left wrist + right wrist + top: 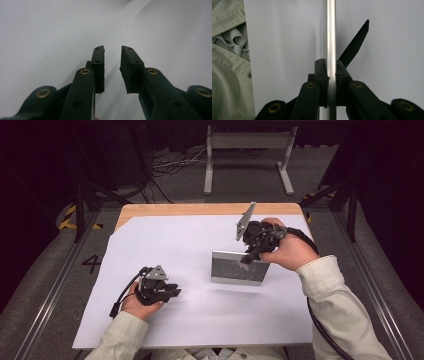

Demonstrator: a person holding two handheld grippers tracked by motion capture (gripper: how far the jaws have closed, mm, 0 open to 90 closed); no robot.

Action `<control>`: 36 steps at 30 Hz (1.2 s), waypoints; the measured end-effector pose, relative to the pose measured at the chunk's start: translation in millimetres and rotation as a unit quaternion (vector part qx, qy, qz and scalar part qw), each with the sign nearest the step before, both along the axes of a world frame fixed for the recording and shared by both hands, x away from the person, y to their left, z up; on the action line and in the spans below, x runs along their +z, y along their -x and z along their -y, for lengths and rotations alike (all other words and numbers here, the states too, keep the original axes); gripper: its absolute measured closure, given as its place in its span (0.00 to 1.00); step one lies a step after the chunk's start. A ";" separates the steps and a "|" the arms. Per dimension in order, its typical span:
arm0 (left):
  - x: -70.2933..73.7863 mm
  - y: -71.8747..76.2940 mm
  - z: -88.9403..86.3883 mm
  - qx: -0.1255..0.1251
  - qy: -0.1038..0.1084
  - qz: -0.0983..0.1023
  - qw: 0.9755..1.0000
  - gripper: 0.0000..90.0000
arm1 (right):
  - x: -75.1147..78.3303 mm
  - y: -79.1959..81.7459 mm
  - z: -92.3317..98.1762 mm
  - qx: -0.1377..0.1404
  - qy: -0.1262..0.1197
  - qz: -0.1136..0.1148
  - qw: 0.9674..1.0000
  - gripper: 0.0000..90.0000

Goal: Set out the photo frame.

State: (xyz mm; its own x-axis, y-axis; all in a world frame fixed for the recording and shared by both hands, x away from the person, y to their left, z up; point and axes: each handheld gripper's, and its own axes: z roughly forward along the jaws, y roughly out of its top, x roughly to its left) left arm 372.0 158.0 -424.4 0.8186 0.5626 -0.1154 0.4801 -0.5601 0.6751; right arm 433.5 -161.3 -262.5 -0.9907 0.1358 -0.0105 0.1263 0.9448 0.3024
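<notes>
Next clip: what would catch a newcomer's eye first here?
The silver picture frame standing upright right of the middle of the white sheet, with the right gripper clamped on its edge; in the right gripper view its black stand slants out behind. Next, the left gripper low at the sheet's near left, jaws apart with nothing between them.

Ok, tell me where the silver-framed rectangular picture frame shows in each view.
High view: the silver-framed rectangular picture frame stands right of centre on the white sheet, its top edge in the right gripper.
Left gripper view: white sheet ahead of parted jaws; the frame is not in this picture.
Right gripper view: frame edge-on, centre, clamped between the jaws.
Shared landmark: the white sheet.
</notes>
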 end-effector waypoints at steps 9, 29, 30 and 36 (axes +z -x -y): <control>-0.5 -1.4 1.3 -0.001 0.002 0.000 1.000 0.82 | -6.0 -1.7 -12.6 0.034 0.011 -0.001 0.999 0.93; -1.8 -3.6 3.6 -0.005 0.002 -0.005 1.000 0.82 | -24.1 -9.0 -13.6 0.059 0.014 -0.022 0.998 0.93; -1.9 -3.6 3.7 -0.005 0.003 -0.006 1.000 0.82 | -24.8 -9.7 -13.0 0.058 0.013 -0.022 0.998 0.93; -2.5 -4.6 4.3 -0.008 0.002 -0.008 1.000 0.82 | -28.2 -11.1 -11.3 0.059 0.017 -0.021 0.998 0.93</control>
State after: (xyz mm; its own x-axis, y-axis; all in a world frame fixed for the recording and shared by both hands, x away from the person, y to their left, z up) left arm 376.7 153.7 -426.8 0.8253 0.5495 -0.1299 0.4817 -0.5650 0.6699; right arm 444.6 -150.0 -290.7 -0.9994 0.0188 0.0282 0.0256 0.9636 0.2661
